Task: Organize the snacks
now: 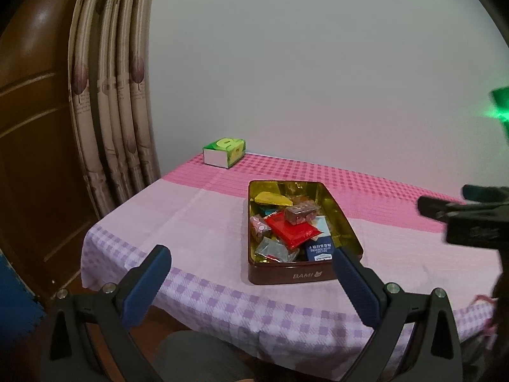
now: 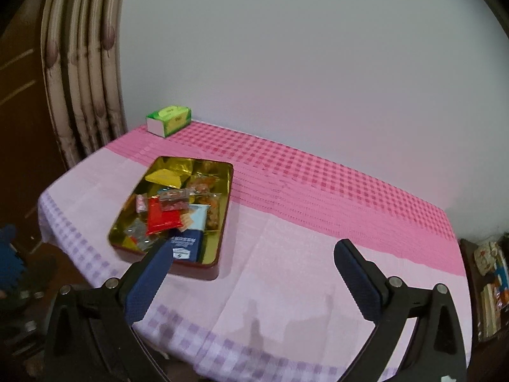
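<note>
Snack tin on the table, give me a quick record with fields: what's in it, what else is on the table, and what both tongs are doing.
container: open snack tin, gold inside, dark red outside
contents: red packet, yellow packet, dark blue packet, other small wrapped snacks
surface: table with pink and purple checked cloth
other item: green tissue box at far corner
left tongs: open, empty
right tongs: open, empty
</note>
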`<move>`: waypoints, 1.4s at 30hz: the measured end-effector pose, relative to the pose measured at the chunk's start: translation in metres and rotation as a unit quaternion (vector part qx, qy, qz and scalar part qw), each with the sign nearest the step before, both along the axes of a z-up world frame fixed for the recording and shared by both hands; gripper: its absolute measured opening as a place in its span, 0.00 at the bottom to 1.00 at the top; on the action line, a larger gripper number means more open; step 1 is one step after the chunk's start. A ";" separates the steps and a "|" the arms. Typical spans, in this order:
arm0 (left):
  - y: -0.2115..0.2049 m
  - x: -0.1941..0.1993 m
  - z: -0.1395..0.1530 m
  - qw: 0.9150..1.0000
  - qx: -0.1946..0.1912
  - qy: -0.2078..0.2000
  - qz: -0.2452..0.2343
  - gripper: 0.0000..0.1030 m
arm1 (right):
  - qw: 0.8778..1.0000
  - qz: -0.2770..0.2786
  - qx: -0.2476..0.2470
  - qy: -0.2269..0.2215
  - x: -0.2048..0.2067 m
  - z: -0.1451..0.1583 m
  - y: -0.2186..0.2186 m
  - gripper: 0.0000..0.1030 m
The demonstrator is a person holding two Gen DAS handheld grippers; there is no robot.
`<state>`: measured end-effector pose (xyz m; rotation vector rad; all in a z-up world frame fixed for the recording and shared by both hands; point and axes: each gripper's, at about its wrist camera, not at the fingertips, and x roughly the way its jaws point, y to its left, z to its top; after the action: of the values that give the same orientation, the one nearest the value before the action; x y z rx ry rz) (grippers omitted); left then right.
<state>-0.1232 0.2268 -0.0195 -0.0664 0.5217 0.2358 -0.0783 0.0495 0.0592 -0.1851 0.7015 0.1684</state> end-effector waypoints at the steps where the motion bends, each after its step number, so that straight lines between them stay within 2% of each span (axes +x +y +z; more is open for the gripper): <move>1: -0.001 -0.001 0.000 1.000 0.001 -0.001 -0.002 1.00 | 1.000 0.002 0.004 -0.003 -0.006 0.003 -0.002 0.98; 13: -0.008 -0.002 -0.002 1.000 0.016 0.002 -0.014 1.00 | 1.000 0.018 0.012 -0.018 -0.052 0.013 0.002 0.98; 42: -0.010 0.005 -0.010 0.999 0.029 0.026 -0.021 1.00 | 1.000 0.013 0.003 -0.012 -0.052 0.005 0.003 0.98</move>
<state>-0.1184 0.2169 -0.0291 0.0078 0.5678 0.2125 -0.1304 0.0529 0.0644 -0.1909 0.6758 0.1933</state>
